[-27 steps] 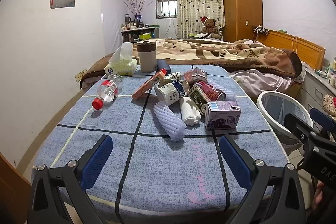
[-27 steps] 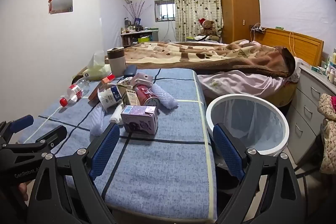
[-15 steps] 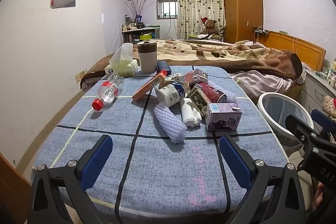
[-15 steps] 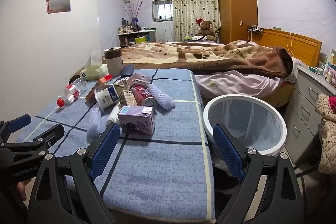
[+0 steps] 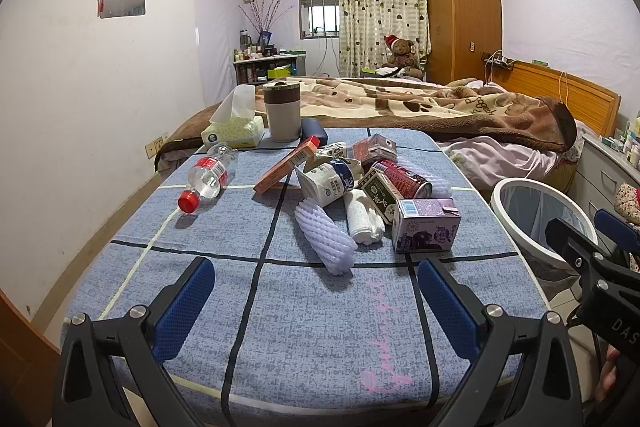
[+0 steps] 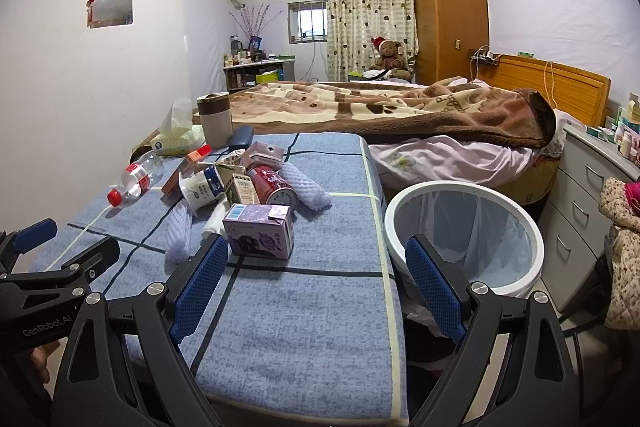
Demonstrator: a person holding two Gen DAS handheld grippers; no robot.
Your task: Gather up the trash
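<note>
Purple cardboard is the nearest piece of trash: the small drink carton (image 6: 259, 235) lies on its side at the near right edge of the pile on the blue quilted table cover (image 6: 304, 327), its long axis running left to right across the view. In the right wrist view it sits just beyond the left fingertip of the right gripper (image 6: 316, 287), ahead and slightly left, with nothing between the two blue pads, which stand wide apart and empty. The left gripper (image 5: 316, 307) is likewise spread wide and holds nothing; from it the carton (image 5: 426, 225) lies ahead and to the right, while the white foam net sleeve (image 5: 325, 237) points almost straight toward it, long axis running near to far.

The white bin (image 6: 464, 235) stands on the floor just beside the table's right edge, close to the right gripper's right finger. So the right hand looks the better placed of the two for the carton: it is nearer both to the carton and to the bin. Since the carton lies crosswise, I judge the jaws should close across its short depth, near face to far face, which means turning the gripper, or else spanning its length if that fits. The red can (image 6: 273, 183) touches behind it and may roll
</note>
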